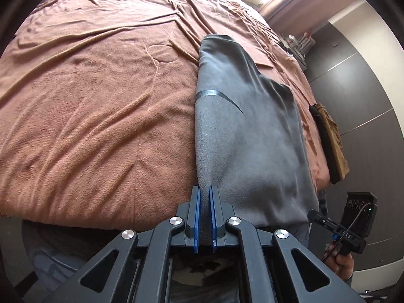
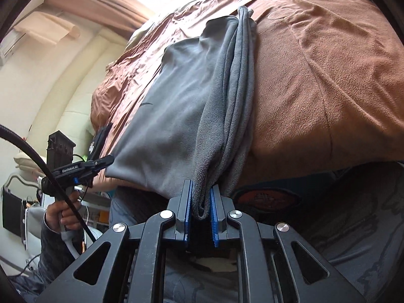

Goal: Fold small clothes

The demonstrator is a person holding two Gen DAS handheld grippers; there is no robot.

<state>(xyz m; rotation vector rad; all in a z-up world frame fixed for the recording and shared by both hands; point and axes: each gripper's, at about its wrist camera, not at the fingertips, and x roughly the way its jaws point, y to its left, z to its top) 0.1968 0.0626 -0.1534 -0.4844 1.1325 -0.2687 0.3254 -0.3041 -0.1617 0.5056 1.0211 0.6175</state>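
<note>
Both grippers, left (image 1: 205, 202) and right (image 2: 200, 197), were squeezed tight on the near edge of the grey shirt (image 1: 247, 131) to fold it flat on the bed (image 1: 88, 101).

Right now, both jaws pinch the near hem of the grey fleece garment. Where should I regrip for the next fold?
Grip the far end of the grey fleece garment at its two corners, coming from above. It lies long and narrow on the brown blanket, so folding far end to near hem probably halves it.
</note>
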